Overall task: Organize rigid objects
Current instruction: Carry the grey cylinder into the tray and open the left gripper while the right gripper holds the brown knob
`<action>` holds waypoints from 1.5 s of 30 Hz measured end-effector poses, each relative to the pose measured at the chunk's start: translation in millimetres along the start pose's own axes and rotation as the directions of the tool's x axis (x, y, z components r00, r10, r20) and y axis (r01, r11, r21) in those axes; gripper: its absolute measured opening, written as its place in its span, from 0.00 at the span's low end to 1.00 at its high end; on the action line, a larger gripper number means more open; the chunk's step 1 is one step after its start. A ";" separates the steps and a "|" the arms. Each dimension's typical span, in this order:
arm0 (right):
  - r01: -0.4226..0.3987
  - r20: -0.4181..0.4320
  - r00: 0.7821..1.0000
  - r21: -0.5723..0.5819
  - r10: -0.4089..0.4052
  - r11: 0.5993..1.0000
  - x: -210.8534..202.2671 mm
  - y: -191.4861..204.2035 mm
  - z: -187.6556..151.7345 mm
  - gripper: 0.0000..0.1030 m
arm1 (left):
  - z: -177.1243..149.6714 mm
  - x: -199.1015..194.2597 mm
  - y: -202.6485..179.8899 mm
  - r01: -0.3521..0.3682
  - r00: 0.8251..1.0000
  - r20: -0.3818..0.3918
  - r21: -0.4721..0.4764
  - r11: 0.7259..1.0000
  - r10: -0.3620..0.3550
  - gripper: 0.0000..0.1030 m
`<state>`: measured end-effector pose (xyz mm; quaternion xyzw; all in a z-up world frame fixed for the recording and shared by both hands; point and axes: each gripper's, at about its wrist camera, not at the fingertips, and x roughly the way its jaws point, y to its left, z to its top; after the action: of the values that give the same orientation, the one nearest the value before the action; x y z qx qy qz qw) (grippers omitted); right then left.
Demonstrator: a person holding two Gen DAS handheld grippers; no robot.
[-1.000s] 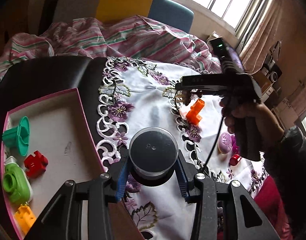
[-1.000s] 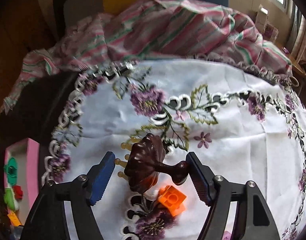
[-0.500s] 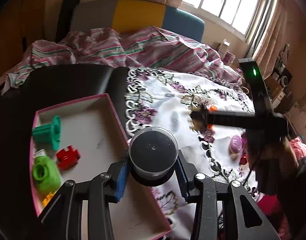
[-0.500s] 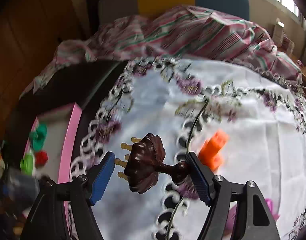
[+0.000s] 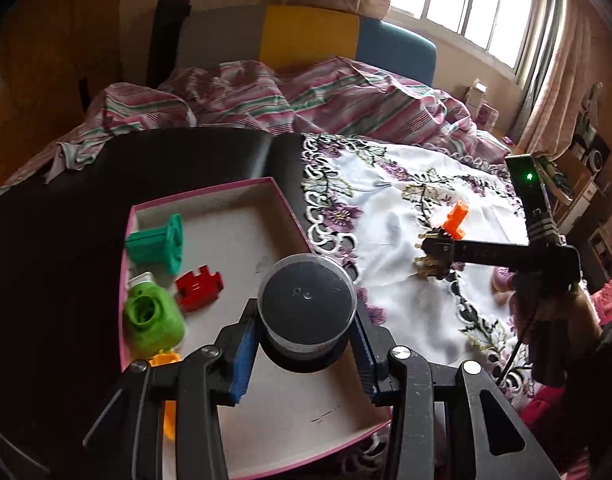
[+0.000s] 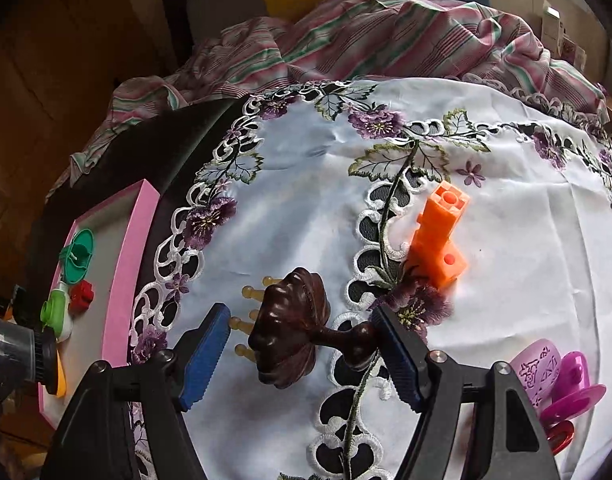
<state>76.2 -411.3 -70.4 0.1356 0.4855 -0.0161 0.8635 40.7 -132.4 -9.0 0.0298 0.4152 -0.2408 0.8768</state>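
Left gripper (image 5: 306,344) was clamped partway on a round jar (image 5: 306,300), pads on both sides of its body, dark lid facing the camera. It hung over the near part of the pink box (image 5: 210,194). Right gripper (image 6: 302,354) stood wider, holding a brown massager (image 6: 294,332): one pad on the knob end, the other at the peg tips (contact on that side looked thin). It hovered above the cloth (image 6: 306,184), not over the box.

In the box, near to far: a yellow piece (image 5: 166,360) at the near wall, a green bottle (image 5: 154,320), a red block (image 5: 198,286), a green spool (image 5: 158,244), all along the left side. The right half was bare.

Further out on the cloth: an orange block (image 6: 437,240) just beyond the massager, and pink pieces (image 6: 553,376) at the right edge.

Risks, as I judge them: the jar would likely roll or tip if released from height, knocking the red block or bottle. The massager was gripped end to end on rounded points, so a jolt could pivot it out of the jaws onto the cloth. Both grippers heading for the same box could clash at its right wall.
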 end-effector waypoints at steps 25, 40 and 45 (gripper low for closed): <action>0.012 -0.001 1.000 -0.012 -0.012 1.000 0.4 1.0 1.5 0.72 | -17.2 -7.6 62.7 -0.027 0.999 -0.033 -0.152 0.988 0.022 0.42; 0.013 -0.003 1.000 -0.021 -0.013 1.000 0.8 2.4 2.1 0.72 | 62.3 55.5 80.1 0.022 1.000 -0.009 -0.182 0.983 -0.024 0.42; 0.012 -0.002 1.000 -0.020 -0.012 1.000 1.5 1.9 2.8 0.72 | 76.5 88.9 85.8 0.006 0.999 -0.052 -0.187 0.982 -0.016 0.42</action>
<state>79.6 -410.0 -69.8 0.1239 0.4872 -0.0162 0.8643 181.6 -111.4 -37.7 -0.0486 0.4591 -0.2047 0.8631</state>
